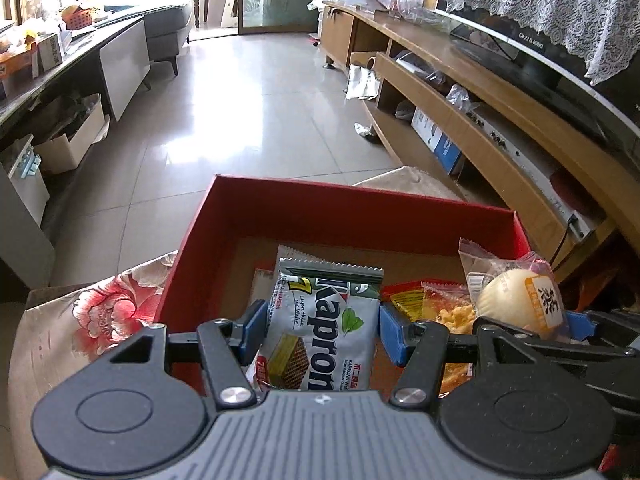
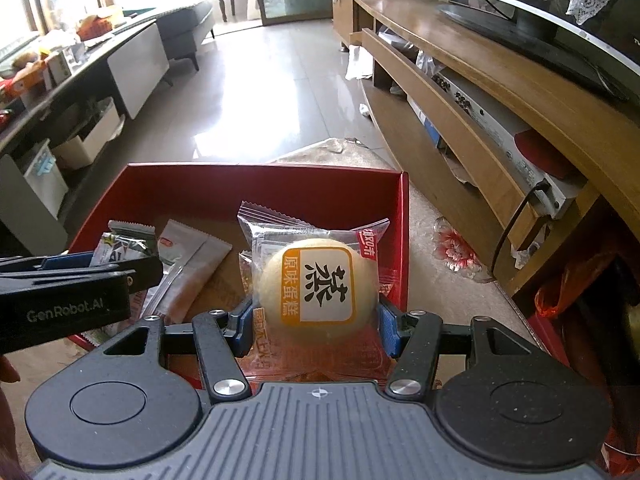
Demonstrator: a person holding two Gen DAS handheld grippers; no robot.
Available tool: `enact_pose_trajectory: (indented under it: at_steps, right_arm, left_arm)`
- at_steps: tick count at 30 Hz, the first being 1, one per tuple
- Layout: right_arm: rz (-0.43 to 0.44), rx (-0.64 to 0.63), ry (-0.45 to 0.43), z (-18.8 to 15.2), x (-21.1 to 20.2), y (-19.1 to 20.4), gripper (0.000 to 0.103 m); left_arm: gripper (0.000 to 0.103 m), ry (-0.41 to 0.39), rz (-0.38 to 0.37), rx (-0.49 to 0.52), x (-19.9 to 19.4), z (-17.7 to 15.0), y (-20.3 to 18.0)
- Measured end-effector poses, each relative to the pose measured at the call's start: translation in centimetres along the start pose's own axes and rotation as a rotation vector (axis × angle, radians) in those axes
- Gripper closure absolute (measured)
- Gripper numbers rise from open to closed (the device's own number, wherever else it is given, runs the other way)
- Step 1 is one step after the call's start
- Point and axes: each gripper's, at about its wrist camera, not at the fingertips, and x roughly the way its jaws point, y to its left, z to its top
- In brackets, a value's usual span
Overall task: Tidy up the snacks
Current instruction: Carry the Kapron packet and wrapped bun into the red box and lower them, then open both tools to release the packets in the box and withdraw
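A red box (image 1: 360,208) (image 2: 264,184) sits on a floral cloth, holding several snack packets. My left gripper (image 1: 320,330) is shut on a green and white wafer packet (image 1: 324,328), held over the box's near left part. My right gripper (image 2: 316,320) is shut on a round cake in a clear wrapper (image 2: 318,280), above the box's right side. The cake (image 1: 520,300) and the right gripper show at the right of the left wrist view. The left gripper (image 2: 72,280) with its wafer packet (image 2: 120,246) enters the right wrist view from the left.
Inside the box lie a pale long packet (image 2: 188,268) and an orange crisps packet (image 1: 436,312). The floral cloth (image 1: 100,312) covers the table under the box. A wooden TV cabinet (image 2: 500,92) stands to the right, a tiled floor (image 1: 240,120) beyond, and cluttered furniture (image 1: 60,80) to the left.
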Motion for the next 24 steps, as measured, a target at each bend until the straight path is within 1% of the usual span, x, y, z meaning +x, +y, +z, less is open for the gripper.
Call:
enact_pose_trajectory:
  at_steps: [10,16,22,24]
  right_arm:
    - [-0.021,-0.032,0.010,0.1,0.9,0.6,0.037]
    - [-0.015,-0.033,0.019,0.1,1.5,0.4,0.037]
    - [-0.018,-0.035,0.023,0.0,1.8,0.6,0.034]
    - [-0.013,-0.028,0.022,0.1,1.9,0.5,0.032]
  left_arm:
    - [0.044,0.025,0.018,-0.011,1.2,-0.3,0.4]
    - [0.044,0.034,0.029,-0.019,1.8,-0.4,0.7]
    - [0.044,0.034,0.033,-0.010,1.9,-0.3,0.4]
    - [0.044,0.027,0.028,-0.006,1.7,-0.3,0.3]
